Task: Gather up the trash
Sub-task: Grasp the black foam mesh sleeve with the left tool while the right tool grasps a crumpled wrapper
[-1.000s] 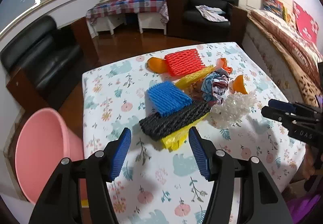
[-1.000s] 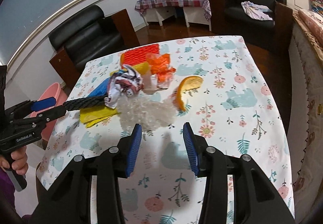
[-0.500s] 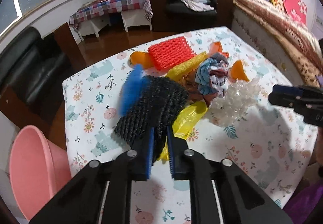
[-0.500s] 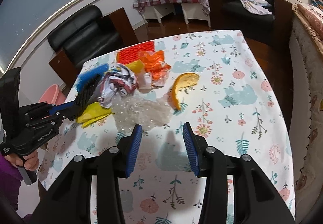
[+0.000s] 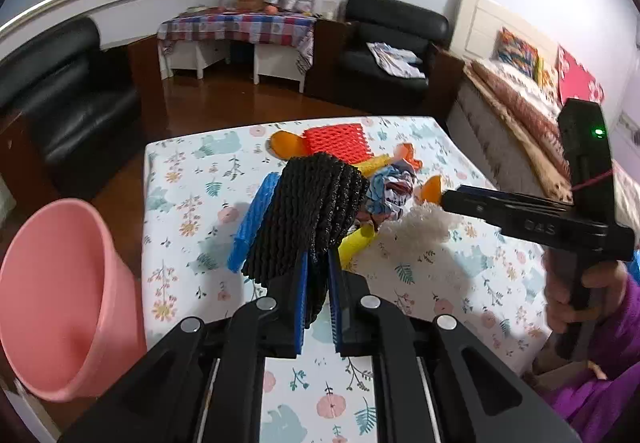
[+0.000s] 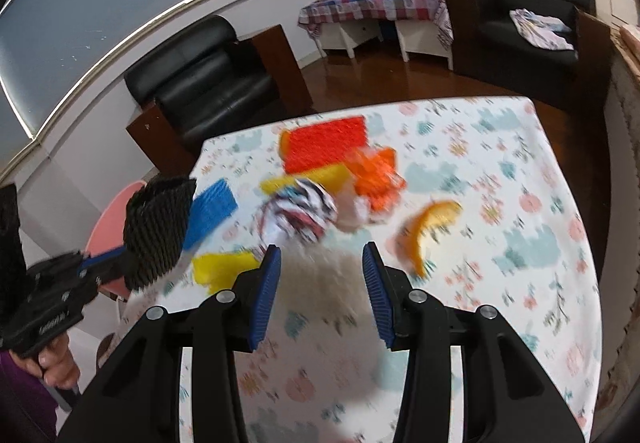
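My left gripper [image 5: 316, 295] is shut on a black foam net [image 5: 312, 211] and holds it lifted above the table; it also shows in the right wrist view [image 6: 158, 231]. A pink bucket [image 5: 60, 303] stands on the floor to its left. My right gripper [image 6: 320, 283] is open, its jaws either side of a clear crumpled plastic wad [image 6: 320, 271], seen in the left wrist view too [image 5: 420, 227]. On the table lie a blue net [image 5: 252, 223], a red net [image 5: 336, 143], yellow pieces [image 6: 224, 267], crumpled paper [image 6: 296, 215] and orange peel [image 6: 432, 227].
The floral-cloth table [image 5: 180, 203] has its left edge beside the bucket. Black armchairs [image 6: 208, 75] stand beyond it, and a bed [image 5: 520, 115] lies on the right. A checked side table [image 5: 240, 31] stands at the back.
My left gripper has lifted the black net higher and swung left, towards the bucket. My right gripper has moved forward over the clear plastic wad, still open.
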Action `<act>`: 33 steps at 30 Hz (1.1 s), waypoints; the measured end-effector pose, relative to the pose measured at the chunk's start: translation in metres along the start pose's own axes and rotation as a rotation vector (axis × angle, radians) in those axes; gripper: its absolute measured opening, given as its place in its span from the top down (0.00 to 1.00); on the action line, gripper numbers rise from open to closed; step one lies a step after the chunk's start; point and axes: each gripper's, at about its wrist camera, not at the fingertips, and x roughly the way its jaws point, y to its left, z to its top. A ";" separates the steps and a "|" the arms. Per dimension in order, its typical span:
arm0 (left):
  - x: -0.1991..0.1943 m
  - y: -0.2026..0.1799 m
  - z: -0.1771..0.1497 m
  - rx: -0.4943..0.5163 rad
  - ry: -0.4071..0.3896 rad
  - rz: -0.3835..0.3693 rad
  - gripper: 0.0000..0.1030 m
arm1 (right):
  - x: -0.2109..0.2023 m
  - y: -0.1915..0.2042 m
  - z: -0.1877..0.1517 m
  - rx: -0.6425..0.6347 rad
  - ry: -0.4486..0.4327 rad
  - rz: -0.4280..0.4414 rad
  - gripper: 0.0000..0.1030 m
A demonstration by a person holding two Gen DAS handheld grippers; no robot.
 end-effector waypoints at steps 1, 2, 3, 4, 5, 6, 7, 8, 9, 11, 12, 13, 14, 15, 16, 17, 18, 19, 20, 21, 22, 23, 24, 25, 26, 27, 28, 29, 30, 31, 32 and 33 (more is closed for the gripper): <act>-0.002 0.002 -0.001 -0.012 -0.004 0.002 0.91 | 0.002 0.003 0.003 -0.005 -0.005 0.000 0.58; -0.005 0.004 -0.002 -0.024 -0.006 0.005 0.91 | 0.005 0.005 0.006 -0.013 -0.011 0.000 0.58; -0.006 0.005 -0.003 -0.030 -0.007 0.007 0.91 | 0.009 0.009 0.010 -0.024 -0.017 -0.002 0.58; -0.007 0.007 -0.003 -0.043 -0.008 0.010 0.91 | 0.011 0.010 0.012 -0.028 -0.019 -0.005 0.58; -0.007 0.008 -0.004 -0.048 -0.009 0.011 0.91 | 0.015 0.012 0.014 -0.034 -0.022 -0.009 0.58; -0.008 0.010 -0.005 -0.054 -0.010 0.014 0.91 | 0.018 0.014 0.016 -0.042 -0.023 -0.015 0.58; -0.008 0.012 -0.006 -0.062 -0.010 0.019 0.91 | 0.022 0.016 0.018 -0.050 -0.022 -0.020 0.58; -0.008 0.013 -0.007 -0.068 -0.009 0.022 0.91 | 0.027 0.017 0.020 -0.061 -0.017 -0.028 0.58; -0.008 0.014 -0.008 -0.079 -0.006 0.021 0.91 | 0.029 0.017 0.020 -0.068 -0.013 -0.034 0.58; -0.007 0.017 -0.009 -0.097 -0.002 0.014 0.91 | 0.035 0.017 0.021 -0.075 -0.006 -0.041 0.58; -0.008 0.018 -0.009 -0.104 -0.004 0.008 0.91 | 0.039 0.017 0.021 -0.077 0.000 -0.041 0.58; -0.008 0.018 -0.009 -0.107 -0.006 0.005 0.91 | 0.041 0.017 0.020 -0.080 0.005 -0.041 0.58; -0.009 0.018 -0.009 -0.110 -0.009 0.002 0.91 | 0.043 0.017 0.020 -0.084 0.009 -0.041 0.63; -0.009 0.018 -0.009 -0.112 -0.012 -0.002 0.91 | 0.045 0.018 0.019 -0.086 0.016 -0.038 0.72; -0.011 0.017 -0.009 -0.113 -0.017 -0.004 0.91 | 0.046 0.017 0.018 -0.083 0.023 -0.037 0.75; -0.012 0.016 -0.010 -0.113 -0.020 -0.005 0.91 | 0.046 0.017 0.017 -0.077 0.026 -0.032 0.79; -0.012 0.016 -0.010 -0.113 -0.023 -0.004 0.91 | 0.046 0.017 0.016 -0.075 0.026 -0.025 0.82; -0.013 0.016 -0.010 -0.115 -0.026 -0.003 0.91 | 0.045 0.017 0.016 -0.075 0.025 -0.022 0.83; -0.014 0.017 -0.010 -0.118 -0.028 -0.003 0.91 | 0.043 0.018 0.015 -0.076 0.022 -0.020 0.85; -0.015 0.017 -0.010 -0.123 -0.030 -0.002 0.91 | 0.040 0.019 0.015 -0.079 0.018 -0.020 0.89; -0.015 0.017 -0.010 -0.127 -0.032 0.000 0.91 | 0.038 0.019 0.014 -0.081 0.014 -0.020 0.91; -0.016 0.017 -0.010 -0.132 -0.034 0.002 0.91 | 0.035 0.020 0.014 -0.081 0.010 -0.018 0.92; -0.018 0.017 -0.010 -0.138 -0.038 0.004 0.91 | 0.032 0.021 0.013 -0.081 0.005 -0.016 0.93; -0.019 0.017 -0.010 -0.142 -0.041 0.005 0.91 | 0.030 0.022 0.014 -0.081 0.001 -0.014 0.93; -0.020 0.017 -0.010 -0.146 -0.045 0.006 0.91 | 0.027 0.023 0.014 -0.082 -0.005 -0.012 0.93; -0.021 0.018 -0.010 -0.148 -0.048 0.006 0.91 | 0.023 0.024 0.014 -0.085 -0.012 -0.009 0.93; -0.023 0.018 -0.011 -0.150 -0.054 0.007 0.91 | 0.019 0.026 0.014 -0.089 -0.018 -0.006 0.93; -0.025 0.017 -0.011 -0.150 -0.058 0.009 0.91 | 0.016 0.027 0.014 -0.090 -0.022 -0.004 0.93; -0.028 0.017 -0.011 -0.152 -0.066 0.011 0.91 | 0.011 0.029 0.015 -0.095 -0.031 0.002 0.93; -0.030 0.017 -0.011 -0.153 -0.071 0.011 0.91 | 0.009 0.031 0.015 -0.097 -0.036 0.004 0.93; -0.032 0.017 -0.011 -0.154 -0.078 0.013 0.91 | 0.004 0.034 0.016 -0.102 -0.045 0.009 0.93; -0.034 0.017 -0.010 -0.154 -0.084 0.016 0.91 | 0.000 0.037 0.016 -0.104 -0.051 0.016 0.93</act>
